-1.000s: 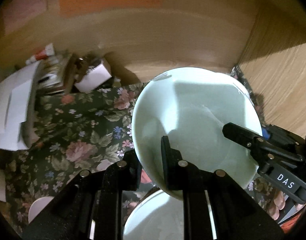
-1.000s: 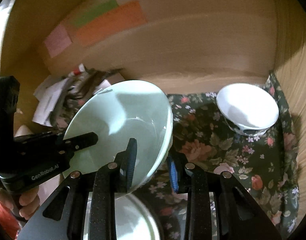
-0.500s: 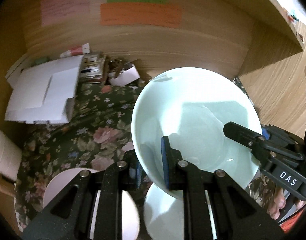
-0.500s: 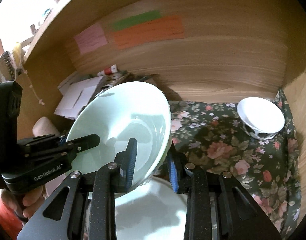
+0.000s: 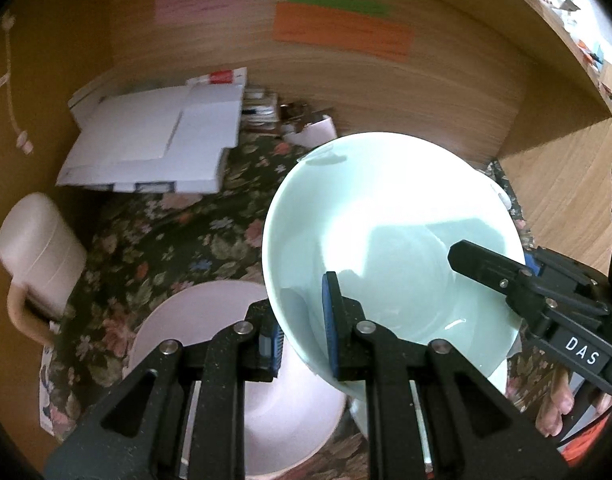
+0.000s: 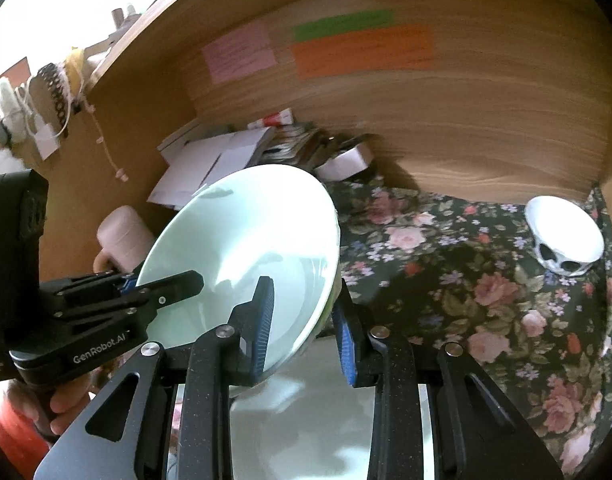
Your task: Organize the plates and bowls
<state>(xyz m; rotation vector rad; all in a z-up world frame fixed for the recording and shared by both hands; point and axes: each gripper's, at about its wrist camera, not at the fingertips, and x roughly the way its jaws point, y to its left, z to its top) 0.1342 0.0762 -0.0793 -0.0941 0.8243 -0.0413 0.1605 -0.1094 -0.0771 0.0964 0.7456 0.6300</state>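
Both grippers are clamped on the rim of one pale green bowl, carried in the air over the flowered cloth. The left gripper pinches the bowl's near edge, one pad inside and one outside; the right gripper does the same on the opposite edge, and each shows up as a black arm at the side of the other's view. The bowl hangs tilted, mouth turned toward the cameras.

Just under the left gripper sits a pink plate, and a pale dish lies directly below the right one. If the bowl is meant to go down on one of these, I'd level it first, keep both hands moving together so the rim doesn't twist out of the pads, and lower it gently before loosening either grip. A small white bowl sits well off to the right gripper's far right.
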